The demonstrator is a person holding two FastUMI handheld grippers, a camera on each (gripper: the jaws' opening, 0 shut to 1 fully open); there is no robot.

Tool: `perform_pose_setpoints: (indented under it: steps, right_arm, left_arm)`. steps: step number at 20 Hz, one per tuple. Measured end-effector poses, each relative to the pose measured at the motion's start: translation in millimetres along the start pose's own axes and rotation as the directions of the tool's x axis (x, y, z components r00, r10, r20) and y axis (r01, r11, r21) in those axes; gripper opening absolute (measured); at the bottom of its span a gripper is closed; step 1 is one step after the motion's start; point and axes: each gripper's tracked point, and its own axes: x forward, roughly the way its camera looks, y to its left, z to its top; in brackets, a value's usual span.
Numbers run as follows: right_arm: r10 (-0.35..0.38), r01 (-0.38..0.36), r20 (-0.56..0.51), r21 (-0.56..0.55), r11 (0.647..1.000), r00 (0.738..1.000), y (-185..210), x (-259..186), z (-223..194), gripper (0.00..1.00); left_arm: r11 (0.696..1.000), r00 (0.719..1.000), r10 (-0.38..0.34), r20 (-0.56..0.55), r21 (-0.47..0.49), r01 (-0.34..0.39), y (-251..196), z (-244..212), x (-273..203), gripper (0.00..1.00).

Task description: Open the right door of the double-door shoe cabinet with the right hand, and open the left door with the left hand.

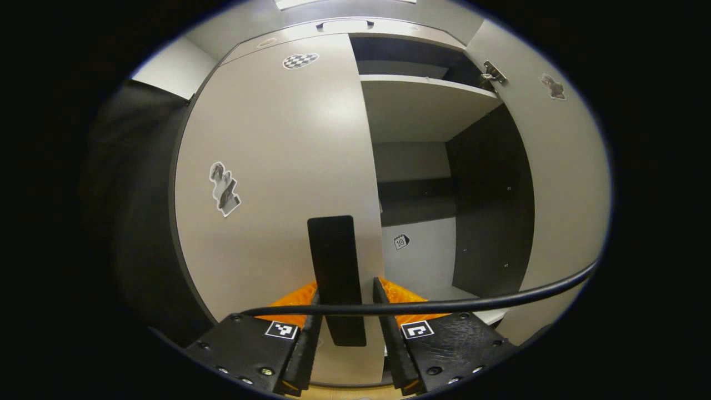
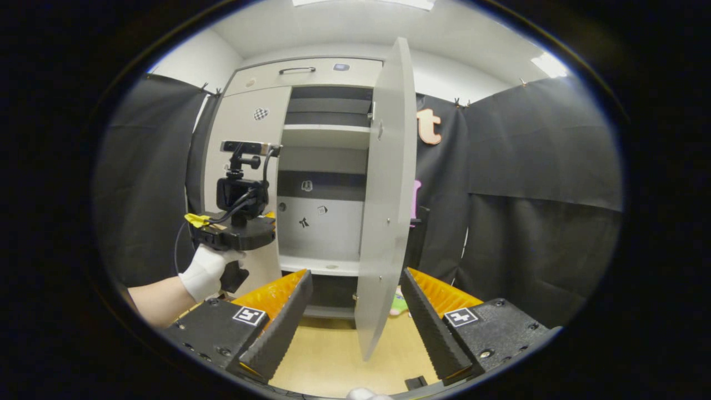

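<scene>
Black-draped booth, right door (image 2: 386,194) swung open, left hand-held gripper (image 1: 344,328) straddling left door's handle (image 1: 336,278) unclamped, right hand-held gripper (image 2: 355,316) spread, empty.

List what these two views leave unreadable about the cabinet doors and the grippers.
- Left gripper: left gripper view, whether the fingers press the black handle of the left door; the cable crosses there.
- Right door: right gripper view, its outer face and handle, turned away edge-on.
- Stickers inside: too small.
</scene>
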Motion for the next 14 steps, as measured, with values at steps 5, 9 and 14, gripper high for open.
perform_pose_setpoints:
  steps: [5,9,14]
  right_arm:
    - [0.022,-0.022,-0.005,-0.003,1.0,1.0,3.1,4.1,-1.1,1.0]
    - [0.054,-0.054,-0.012,-0.012,0.998,0.998,10.4,4.0,-4.1,1.0]
    - [0.092,-0.093,-0.009,-0.012,0.996,0.996,14.5,3.2,-3.7,1.0]
  left_arm:
    - [0.998,0.999,0.008,-0.031,-0.068,-0.01,5.5,-0.9,-3.6,0.33]
    - [0.995,0.999,-0.022,-0.038,-0.101,0.018,7.7,-2.7,-3.4,0.09]
    - [0.992,0.997,-0.077,-0.014,-0.105,0.075,8.8,-0.2,-18.3,0.0]
